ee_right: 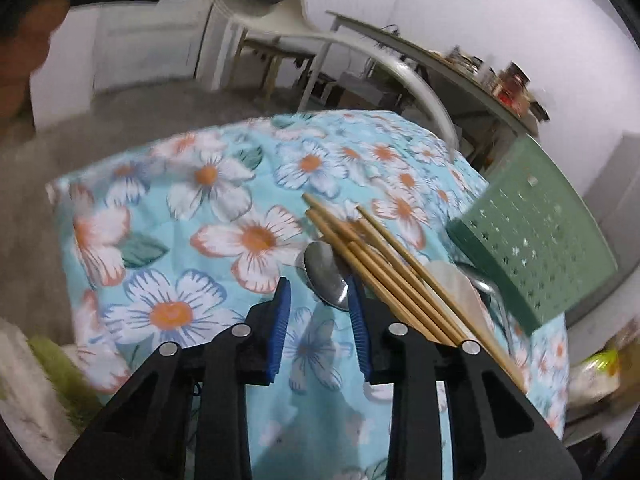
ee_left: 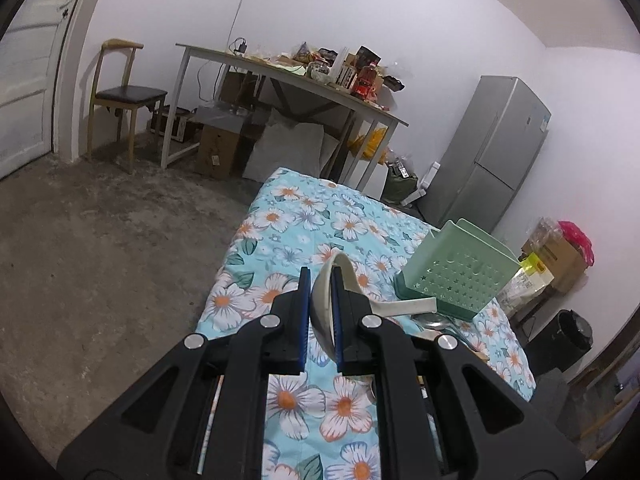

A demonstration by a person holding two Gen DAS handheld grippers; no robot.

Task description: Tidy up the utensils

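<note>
My left gripper (ee_left: 321,280) is shut on the bowl of a white ceramic soup spoon (ee_left: 324,312), held above the floral cloth; its handle (ee_left: 404,305) points right toward the green perforated utensil holder (ee_left: 460,276). In the right wrist view the same spoon (ee_right: 404,76) hangs blurred overhead, its handle end near the green holder (ee_right: 536,232). My right gripper (ee_right: 320,304) is open and empty just above the cloth. Several wooden chopsticks (ee_right: 384,268) and a metal spoon (ee_right: 326,276) lie just ahead of its right finger, with more metal utensils (ee_right: 484,288) beside the holder.
The flowered blue cloth (ee_left: 288,236) covers the work table, whose left edge drops to a concrete floor. Behind stand a cluttered table (ee_left: 304,80), a chair (ee_left: 124,96), a grey fridge (ee_left: 492,152) and boxes. A person's head (ee_right: 28,40) shows at the upper left.
</note>
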